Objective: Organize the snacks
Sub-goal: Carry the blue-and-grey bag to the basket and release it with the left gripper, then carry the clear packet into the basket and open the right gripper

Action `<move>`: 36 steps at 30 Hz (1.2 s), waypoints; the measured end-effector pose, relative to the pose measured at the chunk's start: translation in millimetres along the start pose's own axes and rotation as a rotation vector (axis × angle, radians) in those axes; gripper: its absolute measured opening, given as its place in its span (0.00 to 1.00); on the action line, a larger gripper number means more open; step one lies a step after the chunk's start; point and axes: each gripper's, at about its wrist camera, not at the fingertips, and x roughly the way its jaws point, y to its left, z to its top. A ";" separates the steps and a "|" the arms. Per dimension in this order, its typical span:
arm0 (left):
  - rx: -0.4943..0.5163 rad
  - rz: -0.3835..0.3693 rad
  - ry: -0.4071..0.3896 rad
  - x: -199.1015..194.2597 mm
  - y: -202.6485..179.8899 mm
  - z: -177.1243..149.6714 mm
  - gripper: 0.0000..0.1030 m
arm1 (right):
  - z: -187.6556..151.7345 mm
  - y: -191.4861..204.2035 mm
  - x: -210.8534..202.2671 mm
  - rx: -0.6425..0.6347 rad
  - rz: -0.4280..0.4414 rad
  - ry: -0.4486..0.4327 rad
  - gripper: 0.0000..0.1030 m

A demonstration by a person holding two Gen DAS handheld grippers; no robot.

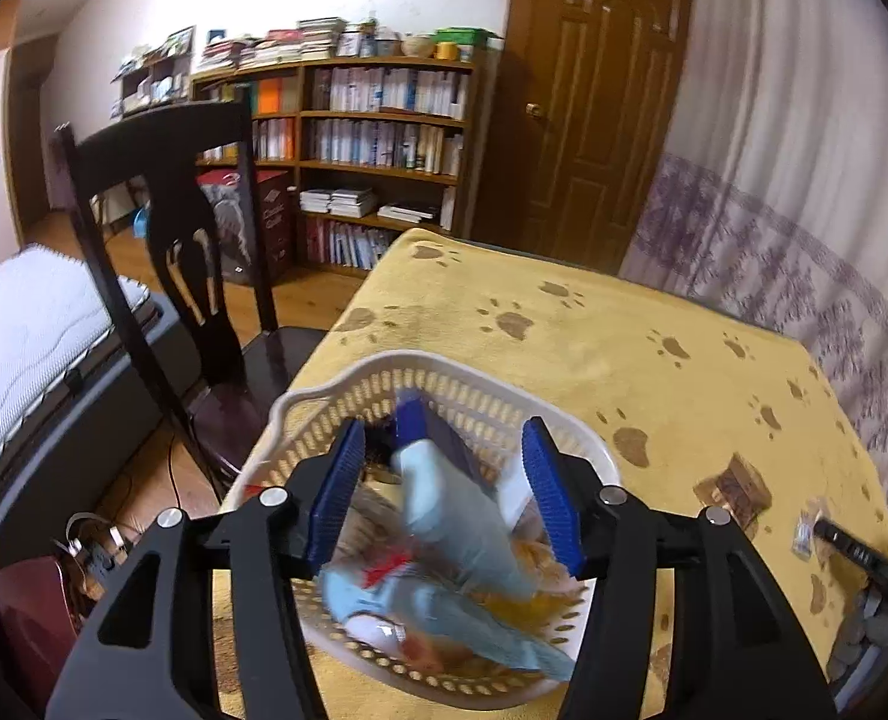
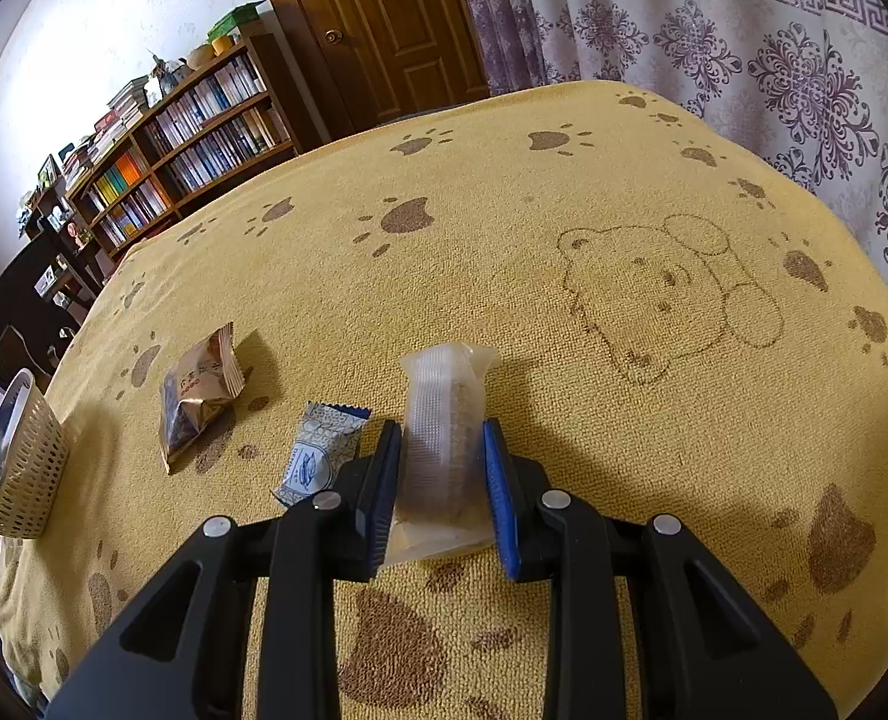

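A yellow blanket (image 2: 504, 228) printed with brown paw marks and a bear outline covers the table, with a dark chair (image 1: 192, 276) at its left edge, a full bookshelf (image 1: 384, 138) and brown door (image 1: 594, 108) behind, and a patterned curtain (image 2: 744, 48) along the far right.

The left gripper (image 1: 447, 492) hovers with its jaws wide over the white perforated basket (image 1: 324, 402), which sits near the table's left edge. A pale blue packet (image 1: 462, 516) between the fingers is blurred, so I cannot tell what it is or whether anything touches it; the other contents are a smear of colour.

The right gripper (image 2: 441, 492) holds a clear-wrapped snack (image 2: 438, 432) between its blue pads (image 2: 498, 492). A brown packet (image 2: 198, 396) and a small blue-and-white packet (image 2: 318, 456) lie to its left. Bare blanket stretches ahead to the far edge.
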 end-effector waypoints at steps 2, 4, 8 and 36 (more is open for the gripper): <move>-0.016 0.013 -0.015 -4.4 6.9 2.3 0.60 | 0.2 -0.1 0.1 0.000 0.000 -0.001 0.27; -0.030 0.015 -0.026 -7.2 10.3 3.7 0.61 | -0.2 -0.1 -0.1 0.000 0.000 0.000 0.27; -0.037 0.032 -0.038 -12.0 13.0 3.6 0.62 | -0.1 -0.1 0.0 0.001 0.002 0.000 0.27; -0.009 0.014 -0.103 -37.8 -9.8 4.5 0.78 | 3.5 7.2 -9.9 0.039 0.269 -0.003 0.27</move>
